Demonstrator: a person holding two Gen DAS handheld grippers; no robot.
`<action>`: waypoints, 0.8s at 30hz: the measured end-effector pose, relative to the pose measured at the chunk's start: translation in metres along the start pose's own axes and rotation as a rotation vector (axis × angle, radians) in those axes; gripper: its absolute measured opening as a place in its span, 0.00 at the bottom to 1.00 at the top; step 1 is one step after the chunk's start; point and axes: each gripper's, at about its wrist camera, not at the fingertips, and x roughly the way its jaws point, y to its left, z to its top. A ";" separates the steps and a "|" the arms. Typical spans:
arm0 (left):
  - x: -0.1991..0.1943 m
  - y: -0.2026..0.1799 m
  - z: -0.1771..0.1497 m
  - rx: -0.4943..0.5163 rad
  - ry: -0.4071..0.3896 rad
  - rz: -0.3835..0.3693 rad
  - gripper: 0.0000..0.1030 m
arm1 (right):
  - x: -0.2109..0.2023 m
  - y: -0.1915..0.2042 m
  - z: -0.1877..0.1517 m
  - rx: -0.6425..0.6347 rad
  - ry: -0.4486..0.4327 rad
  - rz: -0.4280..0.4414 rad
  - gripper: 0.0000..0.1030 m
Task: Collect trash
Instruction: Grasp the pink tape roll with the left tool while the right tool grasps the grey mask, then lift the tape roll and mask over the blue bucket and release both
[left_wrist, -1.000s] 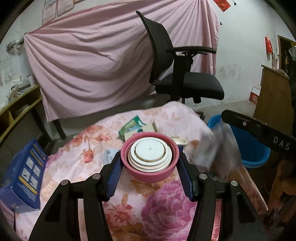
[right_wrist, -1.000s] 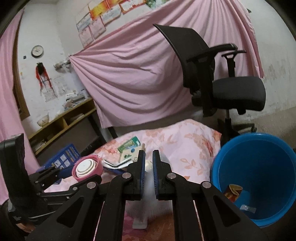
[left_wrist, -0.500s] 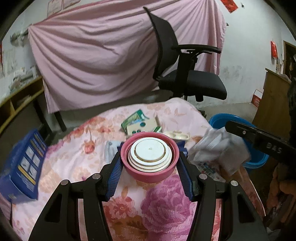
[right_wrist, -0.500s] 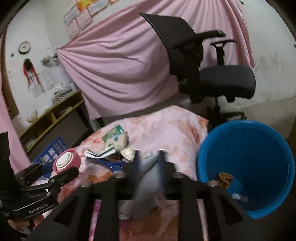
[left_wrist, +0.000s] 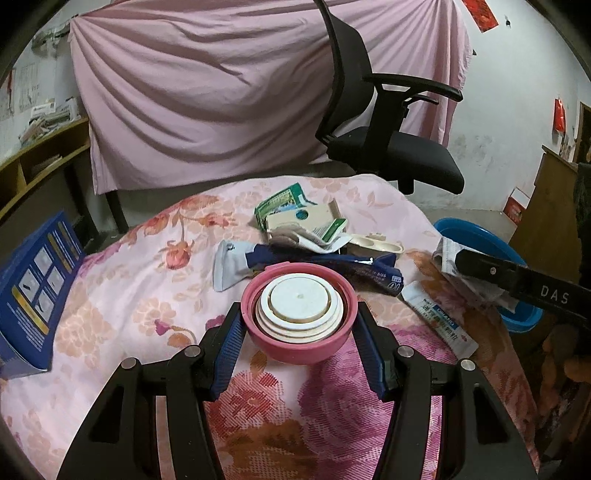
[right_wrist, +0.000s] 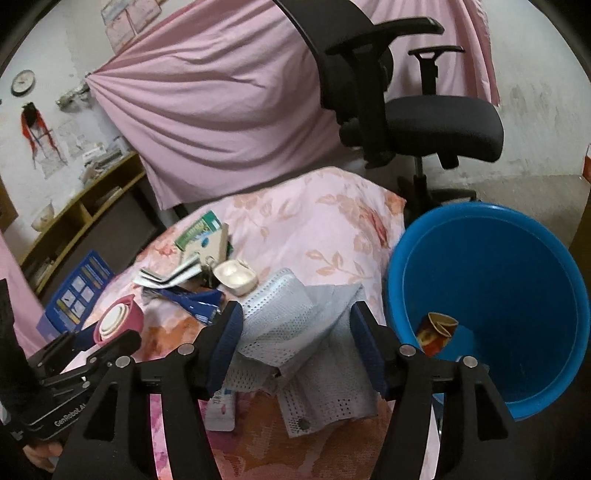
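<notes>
My left gripper (left_wrist: 299, 328) is shut on a pink cap with a white insert (left_wrist: 299, 314), held above the floral cloth (left_wrist: 147, 280). The cap also shows in the right wrist view (right_wrist: 118, 323). My right gripper (right_wrist: 295, 336) is open, its fingers on either side of a grey-white mesh wrapper (right_wrist: 295, 317) lying on the cloth's edge. The blue bin (right_wrist: 487, 295) stands just to its right with a small carton scrap (right_wrist: 436, 332) inside. A trash pile lies mid-cloth: a green-white box (left_wrist: 284, 203), a blue tube (left_wrist: 314, 266), a cream tray (left_wrist: 376, 243).
A black office chair (left_wrist: 388, 147) stands behind the table before a pink drape. A blue box (left_wrist: 37, 291) leans at the cloth's left edge. A white sachet (left_wrist: 439, 321) lies at the right. Wooden shelves (right_wrist: 85, 206) stand at far left.
My right gripper has opened and let go of the mesh wrapper, which now lies on the cloth beside the bin. The left gripper keeps the pink cap and has tilted down toward the table.
</notes>
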 end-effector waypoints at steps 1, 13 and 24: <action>0.001 0.000 0.000 -0.004 0.002 -0.002 0.51 | 0.002 -0.001 0.000 0.001 0.013 -0.003 0.58; 0.000 0.003 -0.001 -0.014 0.004 -0.016 0.51 | 0.007 0.002 -0.002 -0.019 0.053 -0.033 0.52; 0.002 0.002 -0.002 -0.012 0.007 -0.018 0.51 | 0.009 0.005 -0.002 -0.042 0.069 -0.058 0.50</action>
